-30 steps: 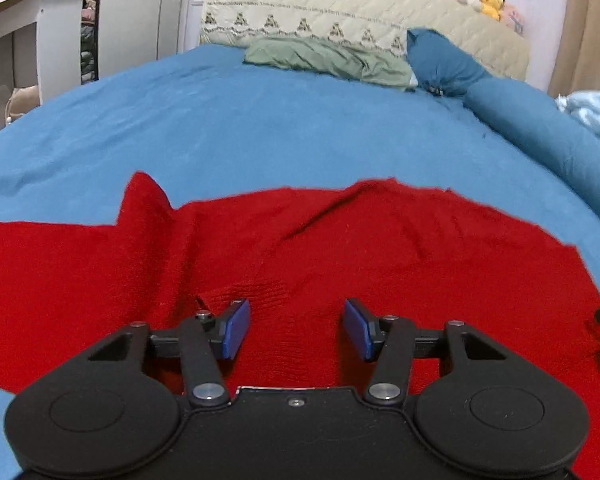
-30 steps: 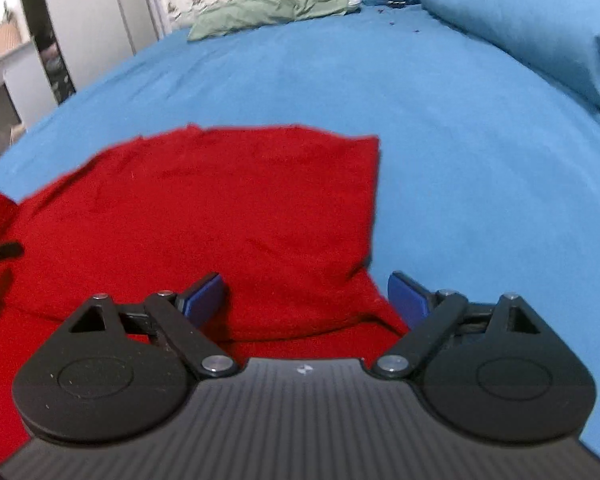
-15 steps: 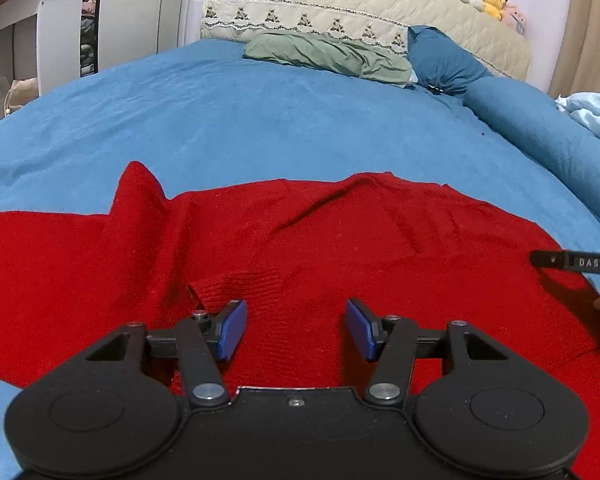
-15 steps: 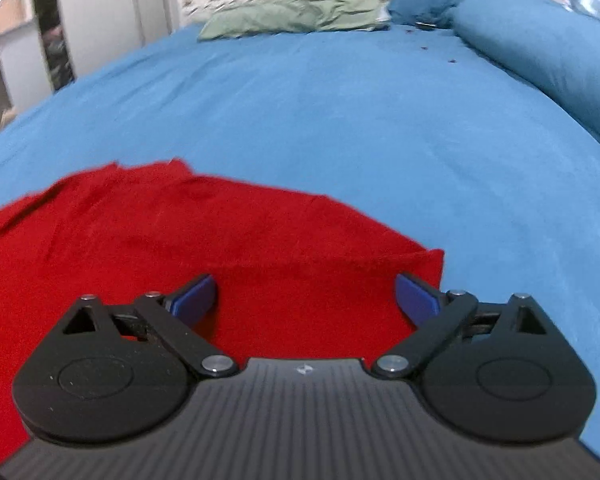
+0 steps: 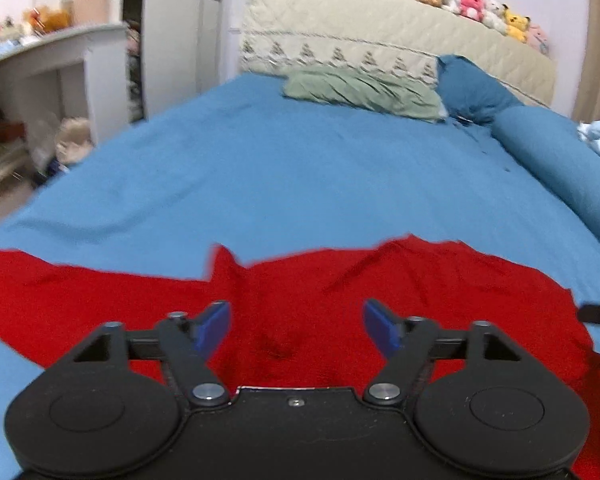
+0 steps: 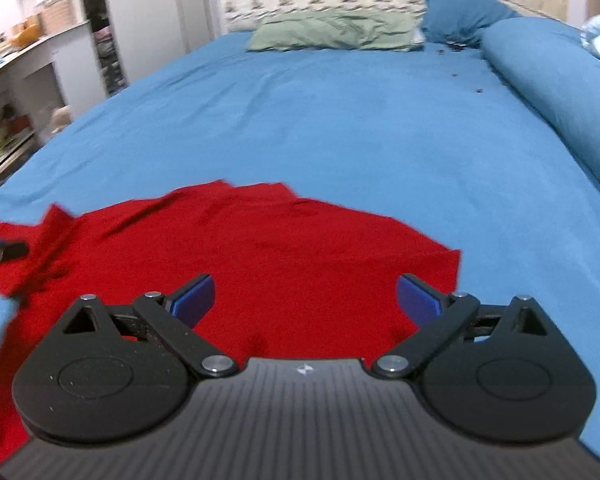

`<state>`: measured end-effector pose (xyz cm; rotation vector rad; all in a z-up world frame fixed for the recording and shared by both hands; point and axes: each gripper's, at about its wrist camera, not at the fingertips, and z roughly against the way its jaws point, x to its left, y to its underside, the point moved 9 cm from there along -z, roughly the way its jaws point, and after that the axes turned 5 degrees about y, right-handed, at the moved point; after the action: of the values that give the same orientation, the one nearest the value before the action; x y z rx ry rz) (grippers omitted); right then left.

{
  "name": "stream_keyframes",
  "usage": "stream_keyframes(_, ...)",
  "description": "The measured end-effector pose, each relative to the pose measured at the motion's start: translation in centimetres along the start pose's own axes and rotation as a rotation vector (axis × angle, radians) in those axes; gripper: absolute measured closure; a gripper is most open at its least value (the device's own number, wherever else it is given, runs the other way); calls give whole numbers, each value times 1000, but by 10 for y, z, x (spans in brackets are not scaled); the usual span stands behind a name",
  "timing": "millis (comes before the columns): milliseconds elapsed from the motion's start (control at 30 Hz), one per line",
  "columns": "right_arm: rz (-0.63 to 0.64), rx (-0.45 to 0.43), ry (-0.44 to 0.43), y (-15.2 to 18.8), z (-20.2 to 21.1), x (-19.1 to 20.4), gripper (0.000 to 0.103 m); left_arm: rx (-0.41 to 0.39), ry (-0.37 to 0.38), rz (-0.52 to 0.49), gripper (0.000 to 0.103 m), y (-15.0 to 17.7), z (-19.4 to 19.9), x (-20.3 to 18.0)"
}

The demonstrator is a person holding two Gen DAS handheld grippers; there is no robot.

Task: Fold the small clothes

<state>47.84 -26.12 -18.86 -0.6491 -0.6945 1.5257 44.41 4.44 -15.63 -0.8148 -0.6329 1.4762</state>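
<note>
Garment count: one red knit garment (image 5: 340,280), spread on the near part of the blue bedsheet (image 5: 300,168), wrinkled, with an uneven far edge and a pointed peak left of centre. At the far end lie one green pillow (image 5: 360,90) and one blue pillow (image 5: 472,88); six plush toys (image 5: 480,4) line the headboard (image 5: 340,36). Left gripper (image 5: 296,326) hangs above the cloth, fingers spreading wider, nothing between them. Right gripper (image 6: 304,298) likewise has its fingers spread wide and empty. No legible writing found.
</note>
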Motion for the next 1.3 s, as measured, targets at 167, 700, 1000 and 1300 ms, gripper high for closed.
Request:
stream_keyframes(167,63,42,-82,7,13,44,0,-29,-80,30,1,-6,29,68)
stream_keyframes(700,105,42,-178,48,11,74,0,-34,-258,597,37,45,-31,331)
stream_keyframes(1000,88,15,-191,52,16,70,0,-75,-345,624,99,24,-46,347)
stream_keyframes(1300,57,-34,-165,41,29,64,0,-267,-124,283,99,-76,13,201)
